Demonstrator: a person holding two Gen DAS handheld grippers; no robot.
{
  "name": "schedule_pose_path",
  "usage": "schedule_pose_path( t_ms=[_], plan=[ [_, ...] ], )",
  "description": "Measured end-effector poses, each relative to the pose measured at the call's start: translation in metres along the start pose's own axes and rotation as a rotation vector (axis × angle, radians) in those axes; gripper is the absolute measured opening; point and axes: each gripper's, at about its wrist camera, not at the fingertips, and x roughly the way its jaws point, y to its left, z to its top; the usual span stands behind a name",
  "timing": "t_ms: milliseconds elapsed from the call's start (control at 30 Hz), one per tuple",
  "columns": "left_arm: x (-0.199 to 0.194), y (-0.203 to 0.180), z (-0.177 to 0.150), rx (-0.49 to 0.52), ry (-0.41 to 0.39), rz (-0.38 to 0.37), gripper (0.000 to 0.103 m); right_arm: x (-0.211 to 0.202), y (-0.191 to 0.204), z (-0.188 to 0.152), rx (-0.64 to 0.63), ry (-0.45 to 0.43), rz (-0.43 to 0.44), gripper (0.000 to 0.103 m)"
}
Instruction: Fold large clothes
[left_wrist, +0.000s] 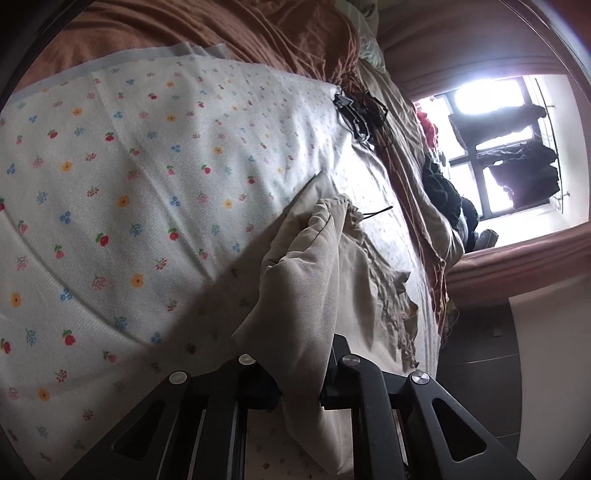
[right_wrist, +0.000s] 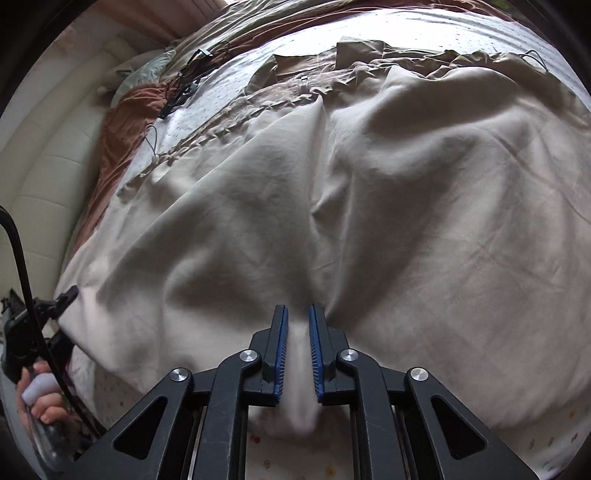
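Both grippers clamped on the beige garment, fold barely begun.

Spread wide and rumpled over the flowered sheet (left_wrist: 122, 177) on the bed: beige garment (right_wrist: 332, 206), wrinkled, its gathered edge and drawstring toward the far side, no neat fold visible anywhere yet. Pinched between the blue pads (right_wrist: 282, 354) of the right gripper (right_wrist: 297, 354), nearly closed: a thin tuck of the near edge. Gripped in the left gripper (left_wrist: 301, 384), jaws narrowed on it: a thicker bunch of the same cloth, lifted clear of the sheet. Probably just the opening grasp; lifting, carrying the edge across, smoothing and every later fold still to come.
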Motion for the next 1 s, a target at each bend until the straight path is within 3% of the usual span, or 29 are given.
schedule_pose_path(
  t_ms=[333, 567, 700, 1000],
  plan=[
    [-0.023, -0.059, -0.004, 0.064, -0.011, -0.113, 0.01, -0.033, 0.003, -0.013, -0.015, -0.047, 0.029, 0.011],
    [-0.03, -0.096, -0.008, 0.122, -0.006, -0.147, 0.009, -0.021, -0.005, -0.03, -0.006, 0.038, 0.052, 0.011],
    [-0.034, -0.116, -0.012, 0.151, -0.003, -0.157, 0.009, -0.033, -0.015, -0.03, 0.026, 0.063, 0.112, 0.011],
    [-0.038, -0.178, -0.033, 0.249, 0.029, -0.232, 0.009, -0.096, -0.063, -0.035, 0.092, -0.051, 0.175, 0.011]
  ],
)
